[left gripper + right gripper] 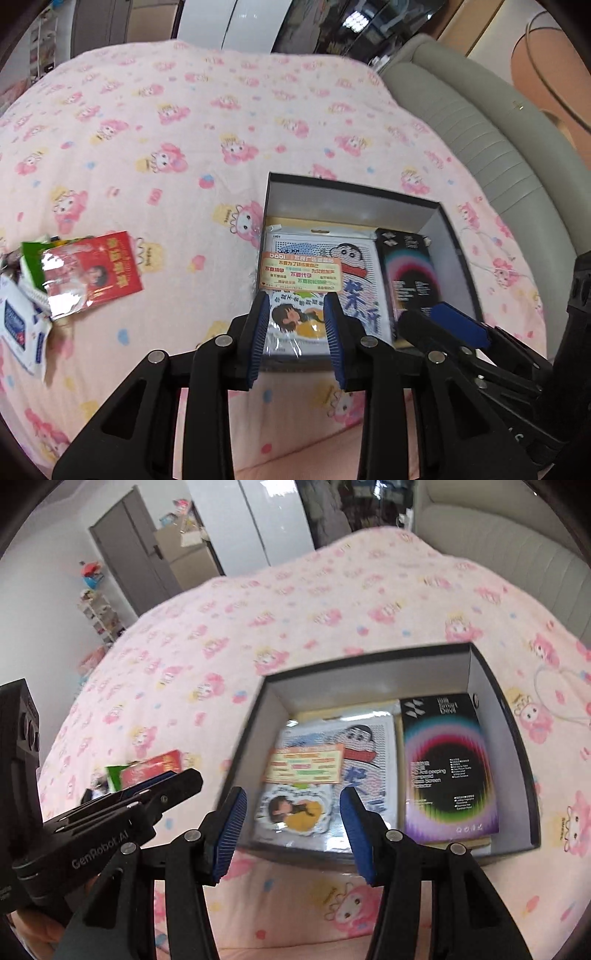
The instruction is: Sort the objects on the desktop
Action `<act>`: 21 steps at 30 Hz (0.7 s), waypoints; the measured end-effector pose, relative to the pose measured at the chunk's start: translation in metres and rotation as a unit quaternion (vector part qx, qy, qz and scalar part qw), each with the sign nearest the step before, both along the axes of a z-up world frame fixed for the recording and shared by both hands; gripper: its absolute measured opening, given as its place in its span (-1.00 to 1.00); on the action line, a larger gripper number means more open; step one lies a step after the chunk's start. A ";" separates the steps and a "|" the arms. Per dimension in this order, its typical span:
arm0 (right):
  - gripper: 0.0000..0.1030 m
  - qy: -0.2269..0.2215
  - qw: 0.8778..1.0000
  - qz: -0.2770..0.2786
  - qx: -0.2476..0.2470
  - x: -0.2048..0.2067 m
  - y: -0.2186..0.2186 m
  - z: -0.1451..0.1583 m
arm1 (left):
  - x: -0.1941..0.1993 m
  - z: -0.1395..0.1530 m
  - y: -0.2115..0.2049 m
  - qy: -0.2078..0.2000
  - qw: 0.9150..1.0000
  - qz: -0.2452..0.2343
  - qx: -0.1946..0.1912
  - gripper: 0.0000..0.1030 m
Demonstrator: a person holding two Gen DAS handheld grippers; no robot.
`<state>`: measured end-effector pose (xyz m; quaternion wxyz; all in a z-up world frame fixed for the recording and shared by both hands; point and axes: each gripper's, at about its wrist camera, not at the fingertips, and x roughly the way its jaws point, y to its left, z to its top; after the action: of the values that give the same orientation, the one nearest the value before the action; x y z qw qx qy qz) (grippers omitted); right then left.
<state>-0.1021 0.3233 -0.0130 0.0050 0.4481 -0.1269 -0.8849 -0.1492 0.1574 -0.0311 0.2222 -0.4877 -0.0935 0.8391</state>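
A: Take your left wrist view first. What do you see?

B: Your left gripper hangs above the near end of the black box on the pink cartoon-print cloth. Its blue pads are spread with nothing pinched between them. Framed between them, down inside the box, is the clear-wrapped sticker pack with a dark-haired cartoon girl and an orange header card. It lies on a larger pack printed with a cartoon boy. A dark screen protector box lies to its right.

A: Anything outside the box?

B: Far left on the cloth, a red packet lies among loose wrappers, well apart from your fingers.

A: And your right wrist view?

B: Your right gripper also hovers over the box's near wall, jaws spread wide and empty. The sticker pack lies flat below, between the fingers and not touched. The screen protector box, black with rainbow rings, lies right of your right finger. Your left gripper shows at the left edge.
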 end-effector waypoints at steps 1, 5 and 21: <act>-0.05 0.007 1.000 0.005 0.004 0.001 -0.010 0.001 | 0.008 0.004 -0.007 0.000 1.000 0.003 0.011 -0.31; -0.05 0.031 0.999 0.030 0.010 0.021 -0.035 0.013 | 0.040 0.021 -0.035 0.023 1.000 0.017 0.012 -0.30; -0.05 0.089 0.992 0.094 0.012 0.088 -0.115 0.052 | 0.129 0.076 -0.107 0.146 0.984 0.064 -0.074 -0.30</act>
<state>-0.0137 0.2087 0.0392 0.0935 0.3777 -0.0725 -0.9183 -0.0200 0.0502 0.0445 0.1428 -0.3682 -0.0285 0.9183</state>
